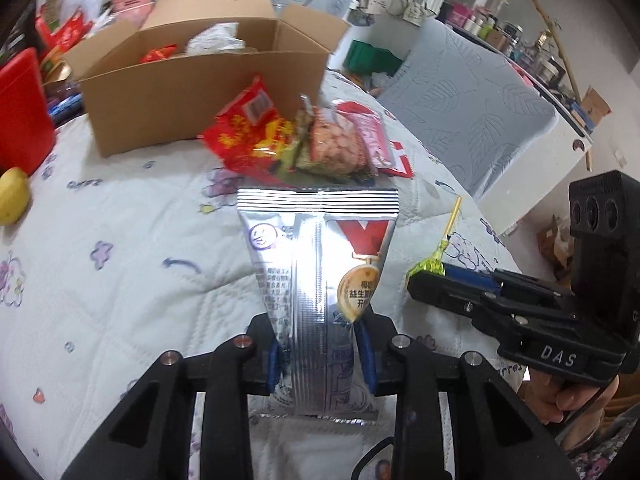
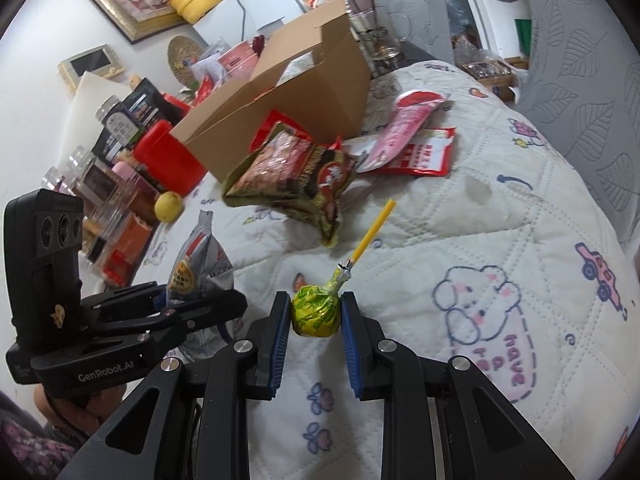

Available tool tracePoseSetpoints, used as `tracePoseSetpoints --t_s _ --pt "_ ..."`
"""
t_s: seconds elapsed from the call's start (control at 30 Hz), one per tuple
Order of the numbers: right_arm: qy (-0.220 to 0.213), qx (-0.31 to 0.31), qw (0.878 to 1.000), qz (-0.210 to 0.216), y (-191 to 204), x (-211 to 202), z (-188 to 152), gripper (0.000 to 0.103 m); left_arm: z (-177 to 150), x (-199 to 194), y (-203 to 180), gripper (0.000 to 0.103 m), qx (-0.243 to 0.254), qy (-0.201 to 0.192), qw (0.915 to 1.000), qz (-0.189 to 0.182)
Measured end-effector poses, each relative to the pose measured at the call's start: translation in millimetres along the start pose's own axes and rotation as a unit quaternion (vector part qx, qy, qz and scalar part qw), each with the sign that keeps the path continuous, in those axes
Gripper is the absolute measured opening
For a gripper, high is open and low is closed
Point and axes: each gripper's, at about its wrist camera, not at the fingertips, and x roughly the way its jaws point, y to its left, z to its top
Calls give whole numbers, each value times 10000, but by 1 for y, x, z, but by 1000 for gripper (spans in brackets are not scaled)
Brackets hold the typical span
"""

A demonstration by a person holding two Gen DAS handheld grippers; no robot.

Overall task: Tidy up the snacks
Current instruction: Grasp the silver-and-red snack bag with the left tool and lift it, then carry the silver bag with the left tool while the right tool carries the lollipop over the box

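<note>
My left gripper (image 1: 322,354) is shut on a silver snack packet (image 1: 318,264), held upright above the quilted tablecloth; the same packet (image 2: 200,268) shows at the left of the right wrist view. My right gripper (image 2: 315,322) is shut on a green-wrapped lollipop (image 2: 316,312) whose yellow stick (image 2: 370,234) points away from me; the lollipop (image 1: 426,268) also appears at that gripper's tip in the left wrist view. An open cardboard box (image 1: 208,92) with a few snacks inside stands beyond. A red packet (image 1: 244,136), a green nut packet (image 2: 292,176) and pink packets (image 2: 408,128) lie in front of it.
A red container (image 1: 22,108) and a yellow fruit (image 1: 12,196) sit left of the box. Bottles and jars (image 2: 100,184) crowd the table's left side. Grey padded chairs (image 1: 468,112) stand past the table's right edge. A person's hand (image 1: 568,396) holds the right gripper's handle.
</note>
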Motion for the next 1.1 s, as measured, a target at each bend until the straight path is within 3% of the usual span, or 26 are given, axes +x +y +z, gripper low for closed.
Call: tracePoseSetpoints --t_s 0.47,1.1 --pt "50 -638 9970 445 54 10 4 25 -2 -58 29 30 -282 -788 9956 417" --pt "-674 -1463 9861 406 104 -15 62 25 50 -107 37 30 -7 -1749 9835 464"
